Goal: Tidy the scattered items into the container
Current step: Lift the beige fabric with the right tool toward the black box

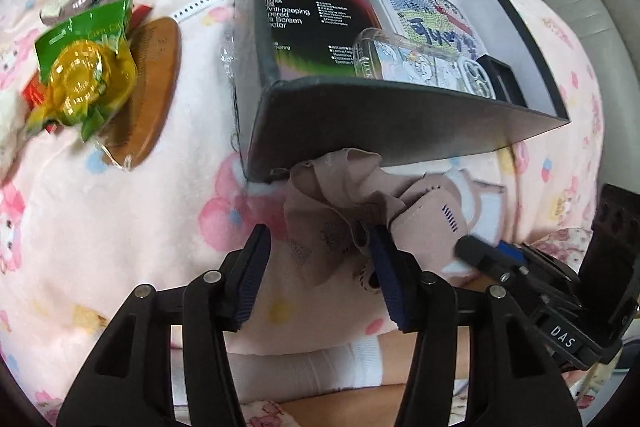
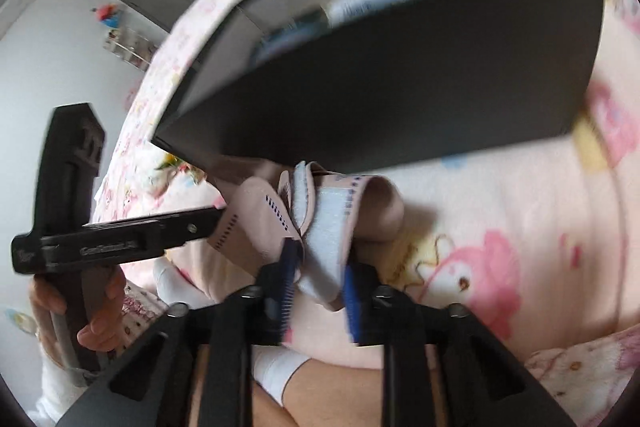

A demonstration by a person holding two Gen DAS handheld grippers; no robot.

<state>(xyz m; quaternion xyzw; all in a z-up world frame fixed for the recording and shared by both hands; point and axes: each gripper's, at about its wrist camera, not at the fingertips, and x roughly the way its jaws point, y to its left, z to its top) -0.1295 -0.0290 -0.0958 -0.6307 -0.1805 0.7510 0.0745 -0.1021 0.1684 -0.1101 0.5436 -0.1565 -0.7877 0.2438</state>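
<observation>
A pink fabric piece (image 1: pixel 352 211) with white fleecy strips lies crumpled on the pink cartoon blanket (image 1: pixel 120 219), touching the near wall of the grey box (image 1: pixel 400 123), at 6 o'clock from the box. The left gripper (image 1: pixel 320 267) has its jaws apart, with a fold of the fabric between them but not pressed. The right gripper (image 2: pixel 320 283) is clamped together on a white strip of the same fabric. Inside the box lie a black screen-protector package (image 1: pixel 308 7), a cartoon card (image 1: pixel 424 11) and a clear phone case (image 1: pixel 420 63). At 9 o'clock from the box, a green and gold snack packet (image 1: pixel 84 67) rests on a wooden comb (image 1: pixel 148 83).
</observation>
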